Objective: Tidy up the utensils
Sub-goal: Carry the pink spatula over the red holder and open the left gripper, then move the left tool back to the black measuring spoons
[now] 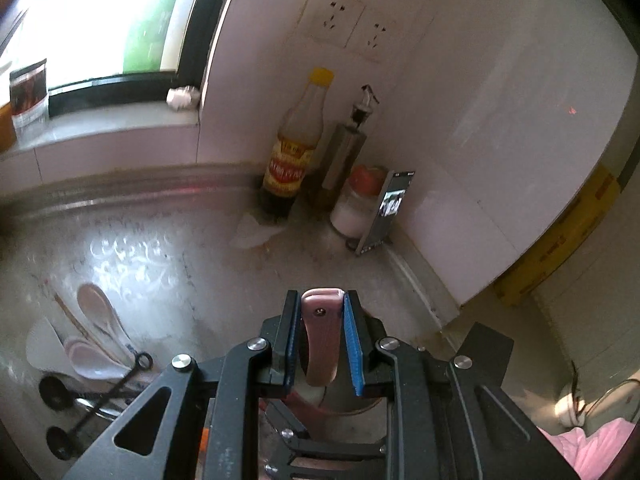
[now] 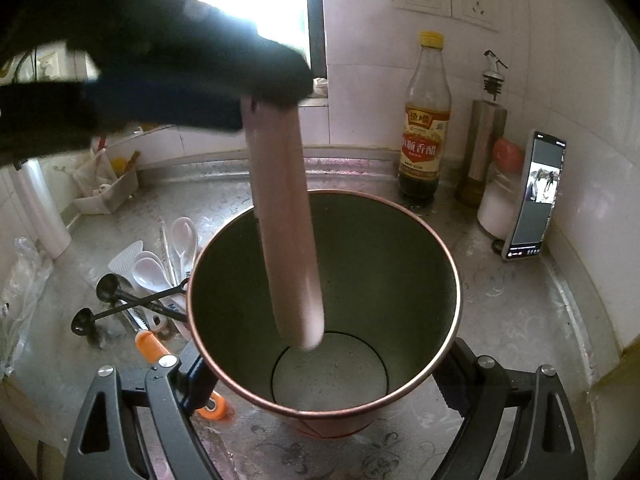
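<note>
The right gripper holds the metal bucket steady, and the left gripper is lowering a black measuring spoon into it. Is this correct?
Not quite. The left gripper holds a pink utensil, not a black measuring spoon; the right wrist view shows its end hanging inside the metal bucket. The black measuring spoons lie on the counter beside the bucket. The right gripper does grip the bucket.
</note>
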`<state>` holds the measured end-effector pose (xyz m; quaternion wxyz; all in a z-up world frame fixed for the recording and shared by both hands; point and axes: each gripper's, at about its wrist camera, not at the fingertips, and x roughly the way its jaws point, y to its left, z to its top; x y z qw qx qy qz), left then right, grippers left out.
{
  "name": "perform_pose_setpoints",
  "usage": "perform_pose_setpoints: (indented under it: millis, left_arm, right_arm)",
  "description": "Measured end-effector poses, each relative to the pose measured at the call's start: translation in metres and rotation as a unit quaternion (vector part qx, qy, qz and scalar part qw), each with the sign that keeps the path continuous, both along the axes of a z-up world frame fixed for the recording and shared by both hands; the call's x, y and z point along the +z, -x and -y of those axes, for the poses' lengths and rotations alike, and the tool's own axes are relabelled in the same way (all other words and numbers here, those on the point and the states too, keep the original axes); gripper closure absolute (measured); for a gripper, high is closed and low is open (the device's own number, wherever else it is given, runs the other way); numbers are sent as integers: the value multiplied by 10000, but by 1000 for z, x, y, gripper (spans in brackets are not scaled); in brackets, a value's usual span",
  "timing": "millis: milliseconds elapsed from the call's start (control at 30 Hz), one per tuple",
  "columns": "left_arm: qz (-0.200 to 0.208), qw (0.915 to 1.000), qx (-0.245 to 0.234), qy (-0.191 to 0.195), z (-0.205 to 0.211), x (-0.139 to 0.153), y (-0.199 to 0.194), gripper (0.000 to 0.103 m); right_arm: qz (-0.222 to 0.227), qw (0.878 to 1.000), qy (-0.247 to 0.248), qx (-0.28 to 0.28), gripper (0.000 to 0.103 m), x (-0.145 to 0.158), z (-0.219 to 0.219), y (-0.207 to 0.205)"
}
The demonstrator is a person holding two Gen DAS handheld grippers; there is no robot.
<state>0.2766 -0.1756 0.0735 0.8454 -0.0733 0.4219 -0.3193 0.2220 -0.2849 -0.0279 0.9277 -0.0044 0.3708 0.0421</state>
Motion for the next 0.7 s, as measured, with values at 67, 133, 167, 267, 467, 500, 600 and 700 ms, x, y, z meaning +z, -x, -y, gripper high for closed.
perform_pose_setpoints:
  millis: [67, 133, 167, 267, 467, 500, 600, 700]
  left_arm:
    - [-120, 9999, 12, 93, -2, -1, -2, 81]
    - [-221, 9996, 31, 160, -3, -3, -3, 81]
    - [-256, 9995, 42, 185, -4, -3, -5, 80]
    - [-369, 9989, 71, 273, -7, -3, -7, 80]
    - [-393, 9986, 119, 333, -11, -1, -7, 80]
    - [-385, 9986, 139, 339, -13, 0, -6, 80]
    - [-341, 9987, 221, 318, -19, 3, -6, 80]
    - [-185, 9987, 423, 237, -29, 11, -5, 68]
  right_arm:
    - [-2, 10000, 9, -1, 13, 0, 0, 0]
    - [3, 10000, 28, 1, 13, 0, -1, 0]
    - [4, 10000, 31, 1, 13, -1, -1, 0]
    - [5, 10000, 29, -2, 13, 0, -1, 0]
    - [3, 10000, 41, -12, 13, 0, -1, 0]
    - [2, 10000, 42, -14, 13, 0, -1, 0]
    - [0, 10000, 51, -11, 13, 1, -2, 0]
    - [-2, 10000, 50, -20, 13, 1, -2, 0]
